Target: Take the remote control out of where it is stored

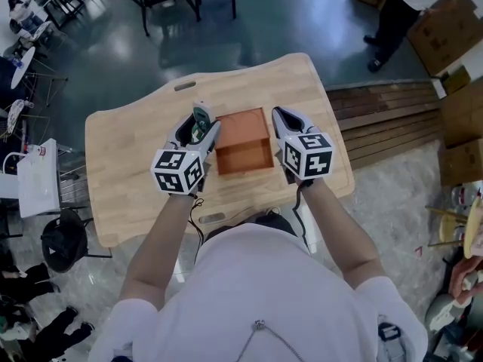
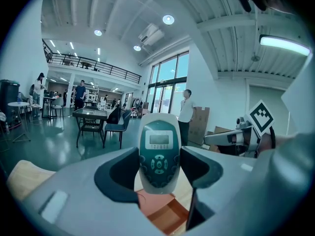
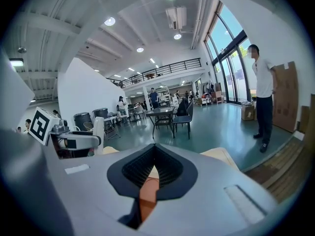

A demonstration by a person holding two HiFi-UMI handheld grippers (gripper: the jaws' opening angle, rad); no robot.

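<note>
Remote control (image 2: 158, 154) — clamped upright between the jaws of the left claw (image 2: 158, 168), keypad and small screen facing back along the claw. Gripped low on the body, most likely to leave the upper half free and to stop any pivoting. From the head view, held at the left wall of the open orange box (image 1: 243, 143), raised above it rather than lying inside; by the look of it, already out of its storage place. Opposite, the right claw (image 3: 153, 170), clenched on nothing, with only a sliver of orange visible through the closed jaws. Parked just beside the box's right wall — probably to steady the box against sliding on the wooden surface (image 1: 128, 149), contact itself not confirmable. Box interior apparently bare. Remaining, as a judgement: carry clear of the box and set down flat on the surface, without loosening the hold too soon.
</note>
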